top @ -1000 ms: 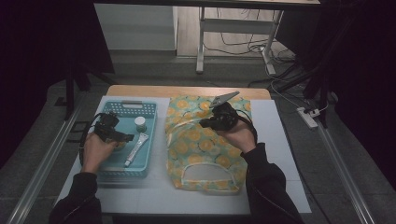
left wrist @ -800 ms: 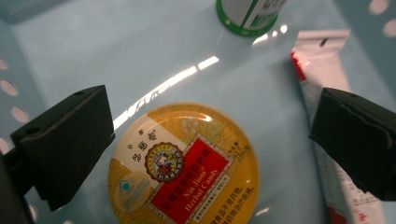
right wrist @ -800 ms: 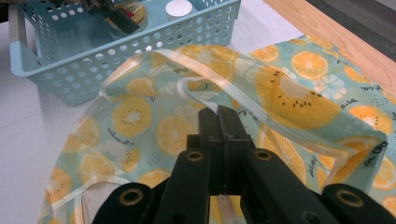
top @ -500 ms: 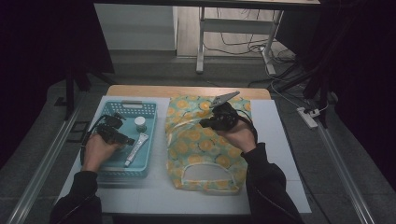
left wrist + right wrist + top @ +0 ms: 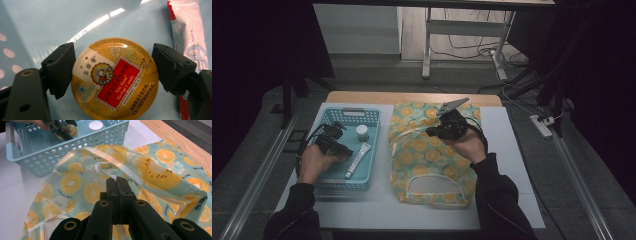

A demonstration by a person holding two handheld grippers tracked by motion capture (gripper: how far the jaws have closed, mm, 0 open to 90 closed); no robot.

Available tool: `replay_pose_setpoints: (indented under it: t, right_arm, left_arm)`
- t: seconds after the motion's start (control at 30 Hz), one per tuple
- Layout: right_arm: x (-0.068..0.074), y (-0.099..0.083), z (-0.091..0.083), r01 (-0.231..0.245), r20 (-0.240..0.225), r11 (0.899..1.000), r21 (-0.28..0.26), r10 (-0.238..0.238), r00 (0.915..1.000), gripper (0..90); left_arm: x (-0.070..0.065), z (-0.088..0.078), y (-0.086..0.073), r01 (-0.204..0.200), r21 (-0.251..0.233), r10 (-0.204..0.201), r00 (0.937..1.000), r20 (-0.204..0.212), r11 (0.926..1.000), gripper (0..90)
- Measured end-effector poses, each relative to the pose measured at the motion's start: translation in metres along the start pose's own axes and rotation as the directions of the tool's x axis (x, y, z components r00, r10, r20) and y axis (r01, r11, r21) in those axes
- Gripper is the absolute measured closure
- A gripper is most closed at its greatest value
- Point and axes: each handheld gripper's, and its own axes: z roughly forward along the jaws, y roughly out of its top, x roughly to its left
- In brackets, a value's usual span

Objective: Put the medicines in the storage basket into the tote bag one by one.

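A round golden herbal-candy tin [image 5: 115,75] lies flat on the floor of the light-blue basket [image 5: 347,116]. My left gripper [image 5: 113,72] points down over it. Its jaws have just been closing, and the pads now sit against the tin's opposite edges. From the right gripper view, that gripper [image 5: 61,132] and the tin [image 5: 69,129] sit inside the basket [image 5: 37,157]. My right gripper [image 5: 117,180] is shut on the white strap of the orange-print bag [image 5: 155,175]. It holds the strap lifted above the bag [image 5: 427,155] at mid-table.
A white tube [image 5: 190,37] with red trim lies beside the tin, right of the left gripper [image 5: 343,150]. A white-capped jar [image 5: 362,132] stands at the basket's far side. A white mat [image 5: 507,150] covers the table, with its wooden edge [image 5: 412,97] beyond.
Both hands keep their places. The bag, the basket and its contents lie as before.
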Motion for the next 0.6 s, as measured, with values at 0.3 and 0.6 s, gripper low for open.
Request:
replay_pose_setpoints:
  t: [0.3, 0.6]
  right_arm:
    - [-0.001, 0.0, -0.001, -0.001, 0.002, 1.0, -0.004, 0.001, 1.0, 90.0]
    - [-0.002, -0.001, -0.001, -0.005, 0.006, 1.0, -0.011, 0.005, 1.0, 90.0]
  left_arm:
    - [0.001, -0.005, -0.001, 0.011, -0.037, -0.011, 0.9998, 0.016, 0.9993, 23.4]
    - [0.001, -0.021, -0.006, 0.022, -0.163, -0.01, 0.9971, 0.075, 0.9864, 23.6]
